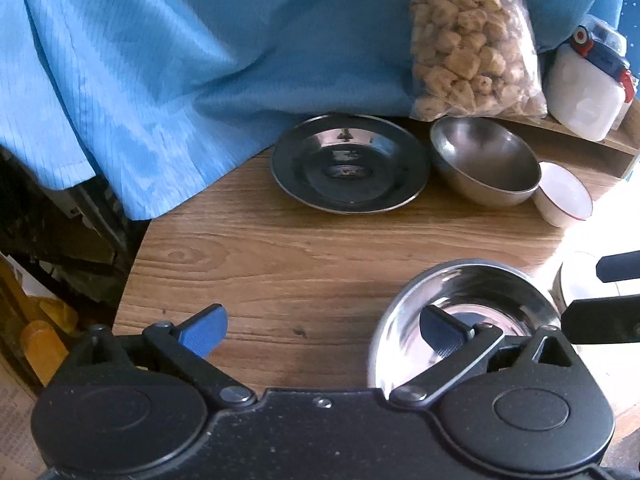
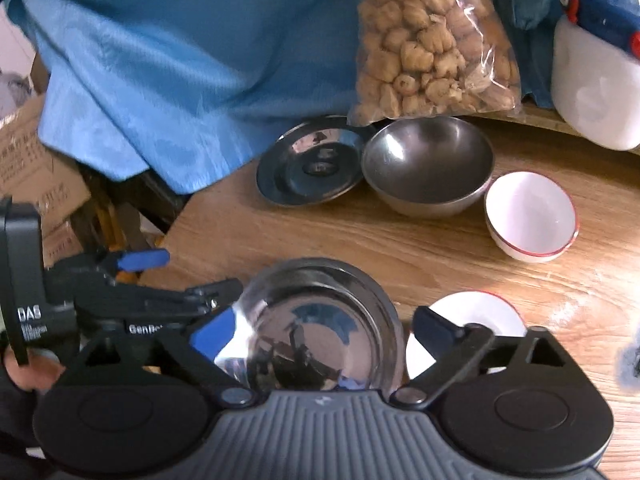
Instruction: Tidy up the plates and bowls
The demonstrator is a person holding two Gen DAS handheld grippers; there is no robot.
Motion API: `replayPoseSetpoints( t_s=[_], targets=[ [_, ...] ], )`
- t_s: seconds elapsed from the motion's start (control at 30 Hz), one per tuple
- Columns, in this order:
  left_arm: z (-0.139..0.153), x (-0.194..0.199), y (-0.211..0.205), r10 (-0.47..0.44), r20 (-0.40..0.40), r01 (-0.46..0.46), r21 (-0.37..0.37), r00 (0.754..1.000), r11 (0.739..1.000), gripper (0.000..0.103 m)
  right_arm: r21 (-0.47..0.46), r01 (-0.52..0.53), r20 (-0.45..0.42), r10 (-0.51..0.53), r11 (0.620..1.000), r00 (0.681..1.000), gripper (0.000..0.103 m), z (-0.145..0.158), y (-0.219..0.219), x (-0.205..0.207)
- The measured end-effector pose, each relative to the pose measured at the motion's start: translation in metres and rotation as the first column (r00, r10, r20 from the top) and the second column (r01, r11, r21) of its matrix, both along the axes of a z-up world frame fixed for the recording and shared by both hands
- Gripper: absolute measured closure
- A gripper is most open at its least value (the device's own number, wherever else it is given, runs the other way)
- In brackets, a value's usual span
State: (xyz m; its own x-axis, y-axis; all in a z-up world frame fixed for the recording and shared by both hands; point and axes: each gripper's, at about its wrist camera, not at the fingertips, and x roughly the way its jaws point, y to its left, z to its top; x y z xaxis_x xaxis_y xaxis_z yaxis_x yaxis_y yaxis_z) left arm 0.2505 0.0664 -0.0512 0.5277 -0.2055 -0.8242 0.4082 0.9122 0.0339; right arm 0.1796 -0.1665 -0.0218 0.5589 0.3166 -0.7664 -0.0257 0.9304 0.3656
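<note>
Both grippers released, jaws wide: left gripper (image 1: 326,332), right gripper (image 2: 322,334). Near steel plate (image 2: 320,320) on wooden table (image 1: 260,248); white dish (image 2: 476,312), possibly a saucer, just beside.

Both wrist views look steeply down, close over the wooden table (image 1: 260,248). They share the steel plate (image 1: 348,164) and bowl (image 2: 428,164) at twelve o'clock.

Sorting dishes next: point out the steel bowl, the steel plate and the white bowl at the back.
steel bowl (image 2: 428,160), right wrist view, inner wall.
steel plate (image 1: 348,168), left wrist view, centre well.
white bowl (image 2: 530,210), right wrist view, inside.
</note>
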Motion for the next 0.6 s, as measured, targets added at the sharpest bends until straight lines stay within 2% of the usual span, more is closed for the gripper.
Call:
replayPoseSetpoints(
  t_s=[0.07, 0.2, 0.33, 0.43, 0.6],
  targets=[
    [-0.003, 0.006, 0.003, 0.015, 0.001, -0.015, 0.001, 1.0, 1.0, 0.001, 0.028, 0.0, -0.012, 0.0, 1.0, 1.0, 0.002, -0.004, 0.001, 0.005],
    [-0.006, 0.027, 0.017, 0.079, 0.06, -0.076, -0.044, 0.995, 0.996, 0.001, 0.058, 0.022, -0.029, -0.021, 0.998, 0.999, 0.0, -0.013, 0.004, 0.01],
    [-0.01, 0.063, 0.028, 0.159, 0.057, -0.153, -0.101, 0.986, 0.983, 0.001, 0.057, 0.023, 0.004, -0.023, 0.998, 1.0, 0.0, -0.016, 0.005, 0.021],
    [-0.011, 0.089, 0.028, 0.159, 0.066, -0.148, -0.14, 0.985, 0.979, 0.001, 0.066, 0.047, 0.016, -0.048, 0.997, 0.999, 0.0, -0.018, 0.004, 0.039],
    [-0.021, 0.125, 0.026, 0.134, 0.013, -0.129, -0.19, 0.991, 0.973, 0.001, 0.21, 0.173, 0.004, -0.178, 0.962, 0.984, 0.0, -0.036, -0.004, 0.064]
  ],
)
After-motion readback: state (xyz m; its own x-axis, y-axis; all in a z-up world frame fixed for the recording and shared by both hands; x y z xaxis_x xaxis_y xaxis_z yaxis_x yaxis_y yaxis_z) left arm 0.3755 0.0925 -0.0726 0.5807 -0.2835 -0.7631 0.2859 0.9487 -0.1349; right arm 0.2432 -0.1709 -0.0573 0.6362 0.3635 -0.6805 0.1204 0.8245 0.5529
